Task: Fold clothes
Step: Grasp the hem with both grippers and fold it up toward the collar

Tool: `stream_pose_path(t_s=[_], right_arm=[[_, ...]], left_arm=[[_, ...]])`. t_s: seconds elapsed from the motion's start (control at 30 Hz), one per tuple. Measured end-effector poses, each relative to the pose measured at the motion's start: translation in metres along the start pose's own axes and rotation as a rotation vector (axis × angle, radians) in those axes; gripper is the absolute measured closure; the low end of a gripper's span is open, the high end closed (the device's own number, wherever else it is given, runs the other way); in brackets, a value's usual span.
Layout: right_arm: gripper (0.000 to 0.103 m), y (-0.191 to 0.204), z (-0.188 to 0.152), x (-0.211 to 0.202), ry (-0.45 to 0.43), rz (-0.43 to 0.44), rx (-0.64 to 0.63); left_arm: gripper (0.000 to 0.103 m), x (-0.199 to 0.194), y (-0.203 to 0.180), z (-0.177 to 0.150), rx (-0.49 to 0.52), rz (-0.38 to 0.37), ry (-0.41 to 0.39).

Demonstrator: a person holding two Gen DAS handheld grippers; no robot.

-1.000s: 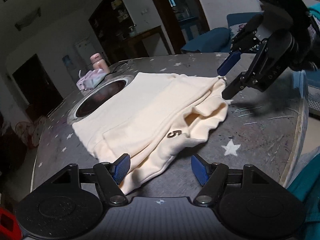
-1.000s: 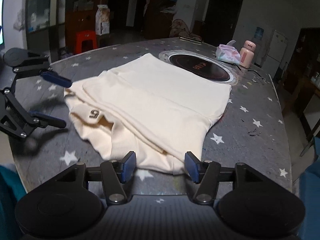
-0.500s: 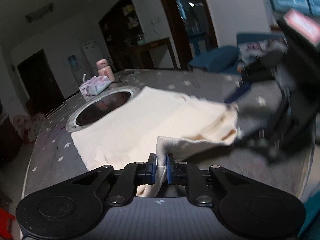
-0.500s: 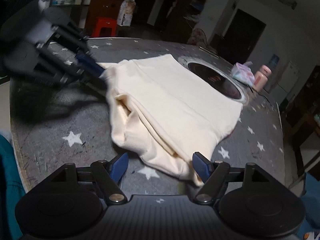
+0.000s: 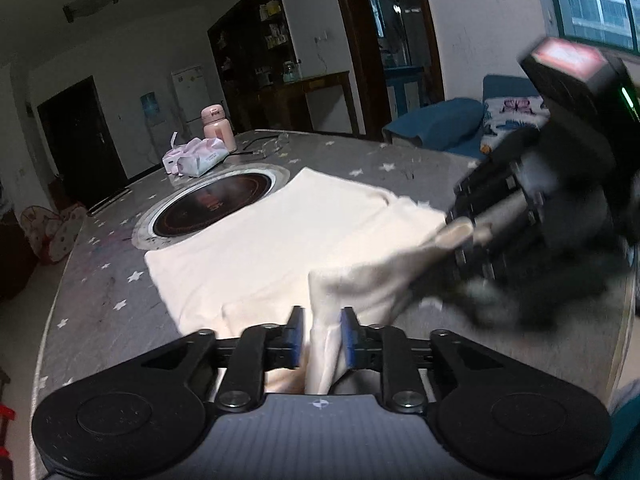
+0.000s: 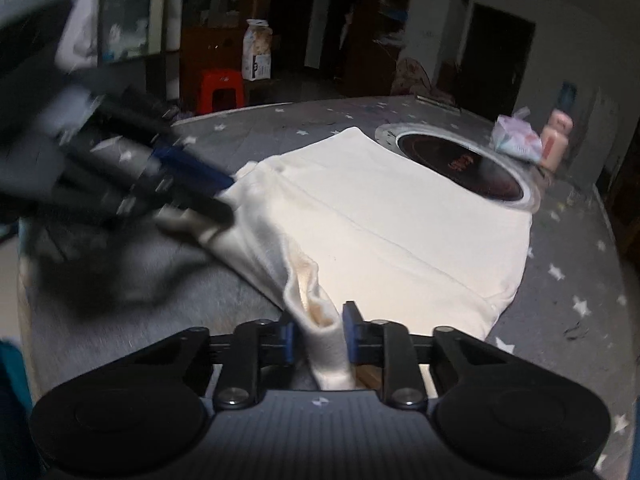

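Observation:
A cream garment (image 5: 280, 236) lies spread on the grey star-print table (image 5: 96, 280); it also shows in the right wrist view (image 6: 392, 220). My left gripper (image 5: 322, 336) is shut on a bunched near edge of the garment and lifts it. My right gripper (image 6: 318, 330) is shut on another bunched edge of the garment. Each gripper appears blurred in the other's view, the right gripper (image 5: 460, 236) at the right and the left gripper (image 6: 216, 196) at the left, with the lifted cloth stretched between them.
A round black cooktop (image 5: 212, 204) is set into the table just beyond the garment. A tissue pack (image 5: 198, 158) and a pink bottle (image 5: 218, 126) stand behind it. A blue sofa (image 5: 440, 124) and a red stool (image 6: 222, 90) lie beyond the table.
Both grippers closed on the garment's near edge, the left first and the right within the last half second. The edge has been lifted off the table and the views have shifted.

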State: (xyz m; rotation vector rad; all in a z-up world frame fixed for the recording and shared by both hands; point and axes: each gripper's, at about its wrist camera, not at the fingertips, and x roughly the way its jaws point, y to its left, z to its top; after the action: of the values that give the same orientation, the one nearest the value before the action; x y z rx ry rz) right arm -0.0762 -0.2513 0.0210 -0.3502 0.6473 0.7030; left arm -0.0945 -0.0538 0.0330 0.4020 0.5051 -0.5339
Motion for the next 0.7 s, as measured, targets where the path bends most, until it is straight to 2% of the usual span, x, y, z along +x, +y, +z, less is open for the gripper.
stream_pose_path(t_s=[0.07,0.33,0.37,0.4,0.5,0.7], right_arm=[[0.088,-0.006,0.004,-0.002,-0.002,0.014,0.039],[0.089,-0.015,0.018,-0.006,-0.022,0.013,0.093],[0.089,-0.015,0.018,-0.006,-0.023,0.011,0.093],[0.089,-0.015,0.018,-0.006,-0.022,0.008,0.093],[0.091,-0.012,0.018,-0.006,-0.022,-0.002,0.090],[0.093,-0.001,0.017,-0.018,-0.059,-0.007,0.070]], left_arm=[[0.058,-0.003,-0.003,-0.007,0.026,0.032,0.005],[0.058,0.001,-0.005,-0.023,0.095,0.069,0.036],[0.061,0.001,-0.004,-0.025,0.099,0.071,0.037],[0.071,0.002,-0.003,-0.026,0.104,0.072,0.039],[0.090,0.003,0.000,-0.029,0.116,0.075,0.044],[0.093,-0.028,0.000,-0.028,0.089,0.032,0.036]])
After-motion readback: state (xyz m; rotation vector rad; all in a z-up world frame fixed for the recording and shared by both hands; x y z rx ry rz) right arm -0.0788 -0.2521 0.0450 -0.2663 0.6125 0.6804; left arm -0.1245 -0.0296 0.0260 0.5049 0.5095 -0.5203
